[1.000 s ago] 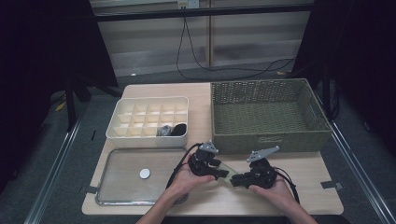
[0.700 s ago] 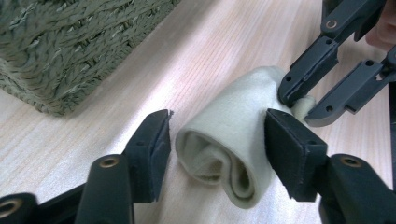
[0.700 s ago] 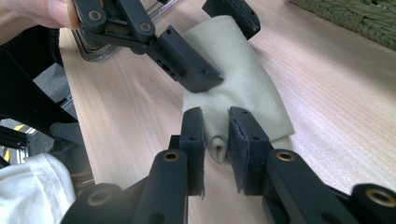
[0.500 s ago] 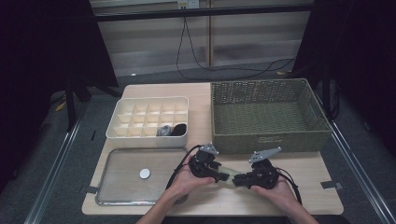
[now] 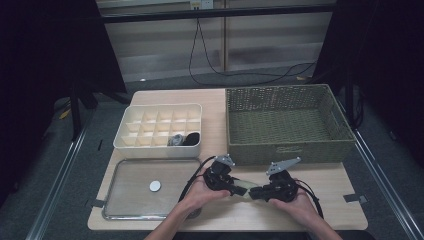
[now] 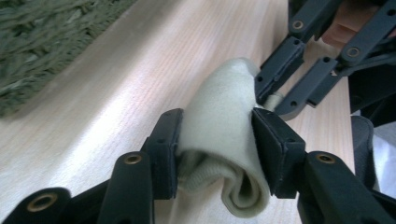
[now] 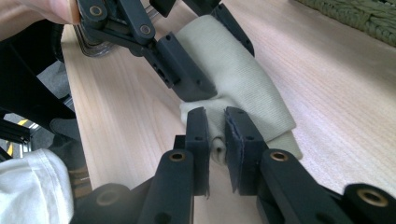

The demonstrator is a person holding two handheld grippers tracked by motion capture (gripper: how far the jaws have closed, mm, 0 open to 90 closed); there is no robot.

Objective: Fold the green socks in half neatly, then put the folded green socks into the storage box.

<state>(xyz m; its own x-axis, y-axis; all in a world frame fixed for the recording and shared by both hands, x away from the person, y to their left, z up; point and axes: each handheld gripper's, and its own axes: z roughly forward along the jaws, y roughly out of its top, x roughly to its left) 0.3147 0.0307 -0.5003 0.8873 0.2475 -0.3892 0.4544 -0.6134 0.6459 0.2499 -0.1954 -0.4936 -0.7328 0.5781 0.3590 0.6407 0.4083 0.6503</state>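
Observation:
A cream knitted cloth (image 5: 248, 190), rolled lengthwise, lies on the wooden table near its front edge, between my two grippers. My left gripper (image 5: 239, 189) comes at it from the left. In the left gripper view the cloth (image 6: 219, 107) fills the gap and the pads (image 6: 166, 144) of the left gripper (image 6: 217, 140) press on both its sides; these jaws have just been closing on it. My right gripper (image 5: 256, 194) faces it from the right. In the right gripper view, the right gripper (image 7: 215, 126) pinches a fold at the end of the cloth (image 7: 243, 79) between nearly closed jaws.
A green wicker basket (image 5: 287, 145) stands just behind the grippers. At the back left is a white compartment box (image 5: 127, 142) holding dark items (image 5: 184, 139). A metal tray (image 5: 130, 210) with a white disc (image 5: 155, 186) lies at the front left.

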